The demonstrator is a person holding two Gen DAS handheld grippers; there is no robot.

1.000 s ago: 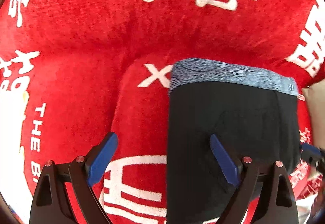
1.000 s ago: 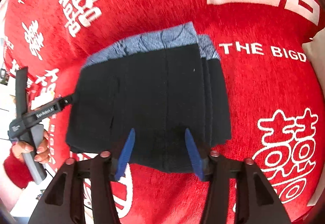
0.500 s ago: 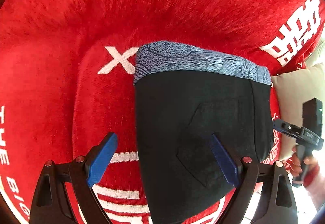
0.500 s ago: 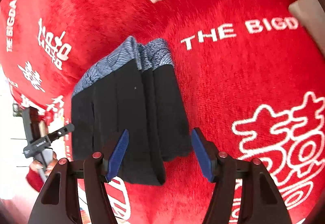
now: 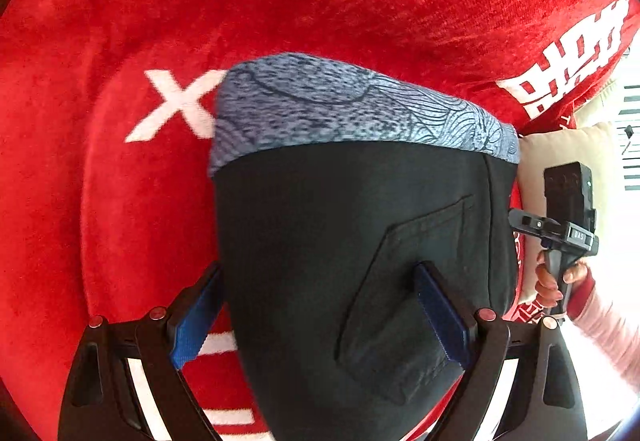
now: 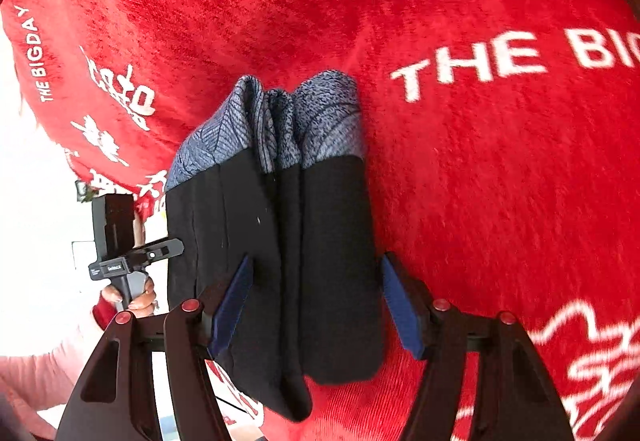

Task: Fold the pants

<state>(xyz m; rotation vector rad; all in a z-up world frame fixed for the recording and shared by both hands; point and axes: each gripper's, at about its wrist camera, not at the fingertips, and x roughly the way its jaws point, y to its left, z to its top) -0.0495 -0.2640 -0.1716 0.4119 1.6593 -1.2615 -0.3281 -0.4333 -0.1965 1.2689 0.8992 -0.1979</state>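
The pants (image 5: pixel 352 241) are dark with a blue patterned waistband (image 5: pixel 352 109), and they lie folded into a small thick stack on a red blanket (image 5: pixel 280 1) with white letters. From the right side you can see the layers stacked like pages of a book, so the folding looks almost done or done. The left hand-held gripper (image 5: pixel 316 317) hangs over the near end of the stack with its blue fingers (image 5: pixel 192 321) spread wide, holding nothing. The right hand-held gripper (image 6: pixel 316 309) also sits at the near end, its fingers (image 6: pixel 400 313) apart on either side of the stack, not pinching it. Both seem to hover there to check or pat the pile flat. In each view the other tool shows at the far edge, held in a person's hand (image 5: pixel 556 281).
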